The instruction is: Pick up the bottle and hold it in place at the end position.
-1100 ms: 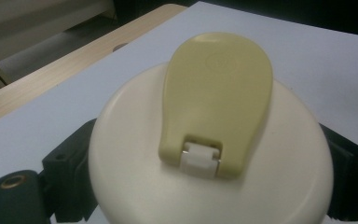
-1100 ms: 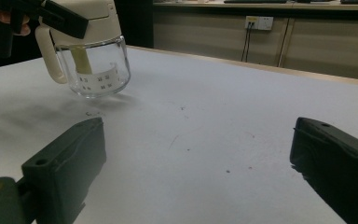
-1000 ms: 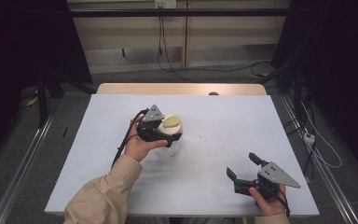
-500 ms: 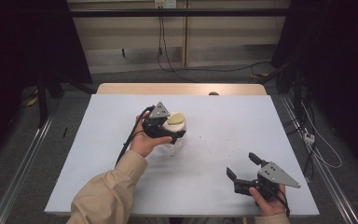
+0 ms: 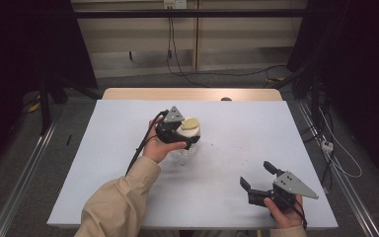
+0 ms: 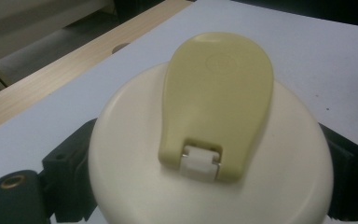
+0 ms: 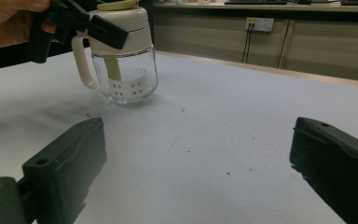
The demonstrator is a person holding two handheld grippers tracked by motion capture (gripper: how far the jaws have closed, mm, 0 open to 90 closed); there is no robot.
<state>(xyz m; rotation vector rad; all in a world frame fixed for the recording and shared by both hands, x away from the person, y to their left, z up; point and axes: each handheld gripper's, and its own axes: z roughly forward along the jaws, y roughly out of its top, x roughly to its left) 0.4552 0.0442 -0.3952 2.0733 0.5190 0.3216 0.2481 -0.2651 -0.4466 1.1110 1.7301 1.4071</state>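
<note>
1. We are holding the jar (image 7: pixel 126 56) by its cream lid (image 6: pixel 209 154) with the left gripper (image 5: pixel 180 133); in the left gripper view the two black jaws are pressing on opposite sides of the lid, so this tool is clamped on the jar.
2. We are keeping the jar over the middle of the white table (image 5: pixel 237 128), slightly left of centre. In the right gripper view its glass base is sitting at or just above the surface; we cannot tell whether it is touching.
3. We are keeping the right gripper (image 5: pixel 259 182) near the front right corner of the table, well apart from the jar, with its jaws standing wide and nothing between them.
4. We are judging the step in hand to be the carrying or placing of the jar, with the grip already made.
5. We are expecting the next move to call for a level, steady hand: lowering the base flat before releasing, since a grip on the lid alone could let the glass body swing or tip.
6. We are reading the jar's long axis as upright, lid on top. The yellow-green flip tab (image 6: pixel 216 100) is lying flat on the lid, its hinge end facing the left gripper and its rounded end pointing away. The curved handle (image 7: pixel 83 63) is sitting on the side nearer the left hand (image 5: pixel 160 145).
</note>
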